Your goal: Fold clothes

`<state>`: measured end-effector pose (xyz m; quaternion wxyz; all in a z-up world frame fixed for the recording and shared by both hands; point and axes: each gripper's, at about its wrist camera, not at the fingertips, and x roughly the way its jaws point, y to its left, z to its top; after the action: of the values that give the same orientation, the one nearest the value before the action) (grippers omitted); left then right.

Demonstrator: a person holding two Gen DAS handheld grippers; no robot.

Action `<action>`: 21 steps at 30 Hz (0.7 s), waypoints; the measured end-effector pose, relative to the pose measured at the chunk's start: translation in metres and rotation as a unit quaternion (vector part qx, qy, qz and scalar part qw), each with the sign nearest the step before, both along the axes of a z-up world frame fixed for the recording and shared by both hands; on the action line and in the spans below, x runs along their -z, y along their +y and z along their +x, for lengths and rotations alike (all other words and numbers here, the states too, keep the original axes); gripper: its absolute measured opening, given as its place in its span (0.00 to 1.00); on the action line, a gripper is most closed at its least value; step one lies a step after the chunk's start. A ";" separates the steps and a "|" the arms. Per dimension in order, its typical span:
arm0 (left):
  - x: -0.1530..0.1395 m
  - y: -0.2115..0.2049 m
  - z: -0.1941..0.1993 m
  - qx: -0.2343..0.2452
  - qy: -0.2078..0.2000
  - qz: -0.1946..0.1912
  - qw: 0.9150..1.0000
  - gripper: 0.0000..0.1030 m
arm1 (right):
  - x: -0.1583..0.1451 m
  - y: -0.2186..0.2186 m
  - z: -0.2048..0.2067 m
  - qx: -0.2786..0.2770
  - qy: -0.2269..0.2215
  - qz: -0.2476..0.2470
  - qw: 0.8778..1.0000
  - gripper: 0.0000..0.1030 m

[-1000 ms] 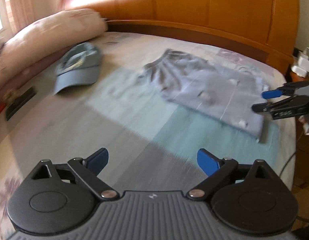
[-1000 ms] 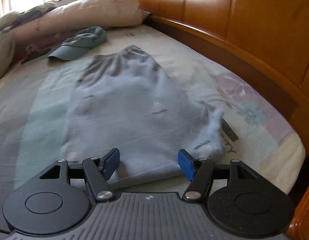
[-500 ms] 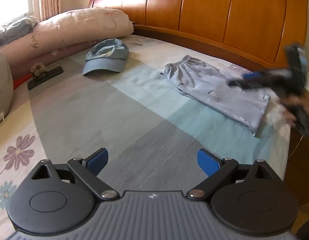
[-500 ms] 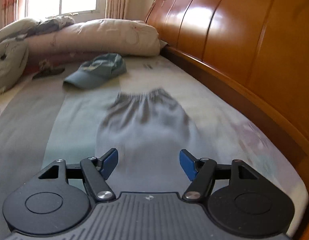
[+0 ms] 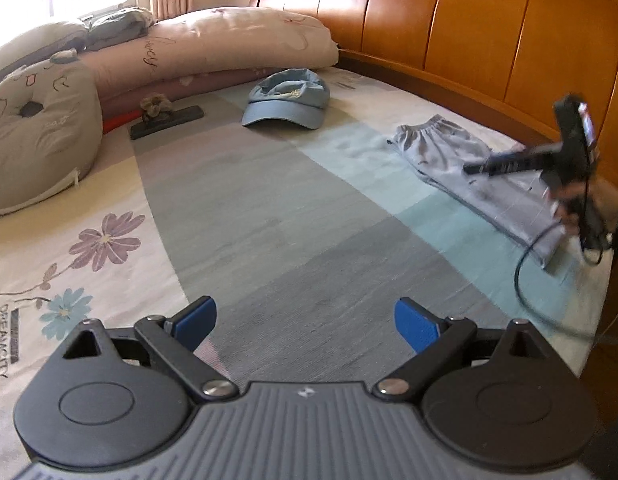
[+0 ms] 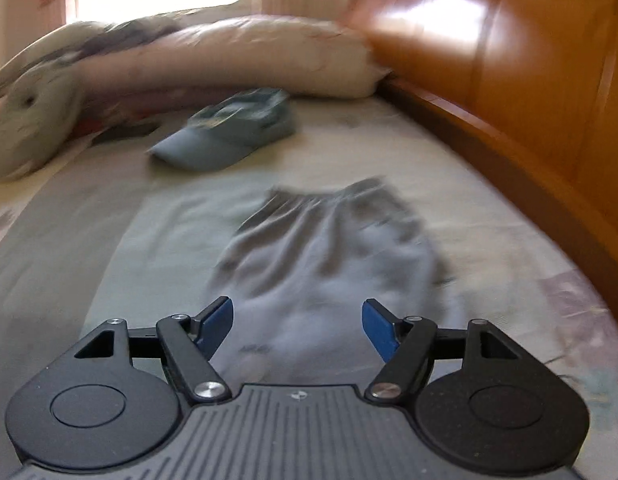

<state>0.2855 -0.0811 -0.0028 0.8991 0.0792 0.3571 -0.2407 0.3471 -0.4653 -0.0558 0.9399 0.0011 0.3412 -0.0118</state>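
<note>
- Bedroom setting: your bed (image 5: 269,216) carries a grey, teal and floral cover, backed by a glossy wooden headboard (image 5: 489,32).
- Folded clothes (image 5: 469,168): one pale grey-blue garment, gathered waistband facing the cap, lying flat near the headboard side; in the right wrist view it sits straight ahead of your right gripper (image 6: 296,326), blurred.
- Right gripper: jaws opening, blue pads apart, nothing pinched; the garment lies below and beyond them. From the left wrist view it hangs over the garment's near end, cable (image 5: 529,264) trailing.
- Left gripper (image 5: 305,320): released, blue pads spread wide, only bare cover between them, well apart from the garment.
- Blue cap (image 5: 287,100): brim toward you, lying between the garment and the pillows.
- Long pink pillow (image 5: 229,52) along the far edge; a beige cushion (image 5: 37,136) beside it.
- Dark flat bar (image 5: 167,120) bearing a small crumpled item, just before the pillow.
</note>
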 end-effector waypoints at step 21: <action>-0.005 -0.014 0.003 0.053 0.015 -0.042 0.998 0.93 | 0.002 0.059 -0.093 0.105 0.099 0.068 0.987 0.99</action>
<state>0.2880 -0.0946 0.0021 0.8821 0.0568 0.3555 -0.3038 0.2544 -0.4061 -0.0576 0.8926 0.0995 0.4309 -0.0870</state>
